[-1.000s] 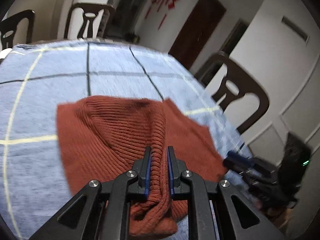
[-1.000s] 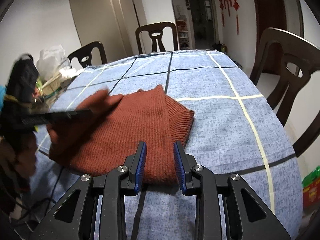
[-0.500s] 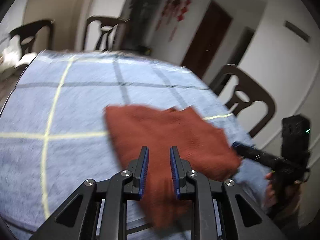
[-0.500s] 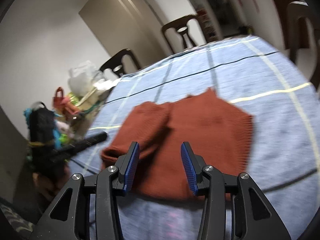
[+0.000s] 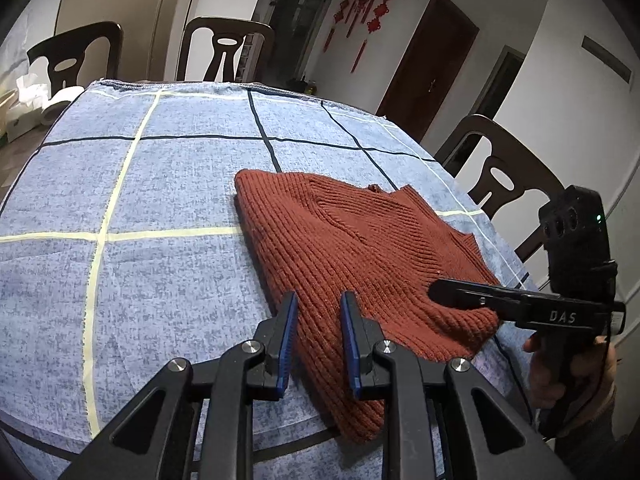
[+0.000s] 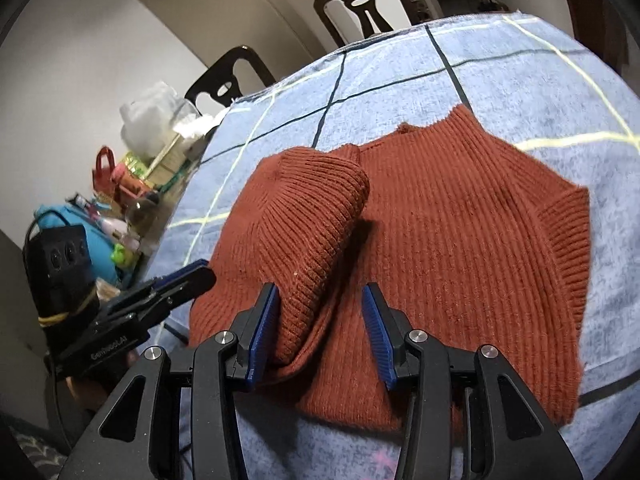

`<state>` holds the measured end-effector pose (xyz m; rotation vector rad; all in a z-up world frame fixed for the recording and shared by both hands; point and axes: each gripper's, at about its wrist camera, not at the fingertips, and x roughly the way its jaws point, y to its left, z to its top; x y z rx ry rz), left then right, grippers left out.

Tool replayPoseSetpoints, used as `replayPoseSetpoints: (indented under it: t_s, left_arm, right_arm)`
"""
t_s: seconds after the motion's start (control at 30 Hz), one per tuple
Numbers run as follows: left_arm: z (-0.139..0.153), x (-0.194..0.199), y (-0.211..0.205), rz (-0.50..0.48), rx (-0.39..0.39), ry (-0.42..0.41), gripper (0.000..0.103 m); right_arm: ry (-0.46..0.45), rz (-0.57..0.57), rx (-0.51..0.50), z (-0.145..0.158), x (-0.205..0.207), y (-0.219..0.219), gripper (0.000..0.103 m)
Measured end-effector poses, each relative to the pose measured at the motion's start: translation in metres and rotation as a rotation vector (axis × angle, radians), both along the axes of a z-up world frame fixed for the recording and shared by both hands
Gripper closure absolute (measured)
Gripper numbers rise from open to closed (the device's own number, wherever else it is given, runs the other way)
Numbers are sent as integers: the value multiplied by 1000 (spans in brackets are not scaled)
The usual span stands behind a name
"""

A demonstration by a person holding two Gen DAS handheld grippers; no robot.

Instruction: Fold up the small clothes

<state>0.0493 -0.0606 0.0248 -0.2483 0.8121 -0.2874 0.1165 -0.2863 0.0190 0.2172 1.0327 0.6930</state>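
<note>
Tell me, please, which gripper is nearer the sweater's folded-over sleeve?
Right. The right gripper straddles the sleeve end, jaws open. The left gripper sits at the sweater edge beside it.

Both wrist views look down close over the sweater [image 5: 360,248] — from opposite sides, sharing it.

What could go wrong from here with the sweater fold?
1. The sweater overhangs the near edge of the table; a tug could slide it off.
2. The right gripper, open around the folded-over sleeve, might pinch extra layers.
3. The left gripper sits open close by; they could collide.
</note>
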Motion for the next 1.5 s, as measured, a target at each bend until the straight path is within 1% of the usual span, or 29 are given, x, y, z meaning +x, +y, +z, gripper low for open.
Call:
replayPoseSetpoints:
  t_s: [0.07,0.23,0.3,0.33,0.43,0.53,0.57,0.6,0.63,0.7,0.77,0.9,1.0,1.1,1.2,1.23,1.27,1.43,1.5]
  left_arm:
    - [-1,1,-3,-1,0,-1,78]
    - [-4,4,-2,1,-9,3,78]
    - [-5,4,-1,4,-9,5,77]
    - [-5,4,-1,5,-11,6,77]
    - [-5,3,0,8,-10,5,76]
    - [-5,4,1,8,-9,4,76]
    - [-6,4,0,8,-8,3,76]
    - [-6,4,0,10,-7,3,76]
    - [-5,4,0,10,-6,3,76]
    - [-5,4,0,10,-4,5,76]
    - [-3,5,-1,14,2,2,76]
    - [8,7,-5,15,0,-26,76]
    - [17,11,-12,4,1,-56,76]
    - [18,16,-22,-16,7,-63,76]
    - [10,21,-36,-52,13,-42,76]
    - [6,23,-40,-61,18,-28,76]
    - [2,24,-44,-69,21,-17,76]
    - [4,26,-48,-67,28,-16,76]
    - [7,27,-48,-69,31,-27,76]
  right_arm:
    - [-8,7,-15,3,1,4,59]
    - [23,17,-4,-2,12,8,61]
    - [27,34,2,-2,14,10,70]
    - [48,43,23,-3,16,10,76]
    - [69,55,36,-4,20,10,77]
    - [146,53,112,-14,28,3,77]
    - [143,57,120,-14,28,1,78]
    - [128,65,120,-13,26,2,81]
    - [119,73,136,-12,24,1,89]
    - [103,79,194,-6,22,-4,90]
    - [70,71,230,4,21,-13,91]
    - [2,25,225,24,20,-40,91]
    - [-37,-31,214,30,20,-67,91]
    - [-33,-89,179,20,22,-91,91]
    - [30,-138,137,-6,24,-106,91]
    - [47,-146,145,-13,24,-109,91]
    - [47,-151,176,-13,22,-112,91]
    - [7,-138,141,-5,18,-108,91]
    - [29,-141,151,-8,21,-109,90]
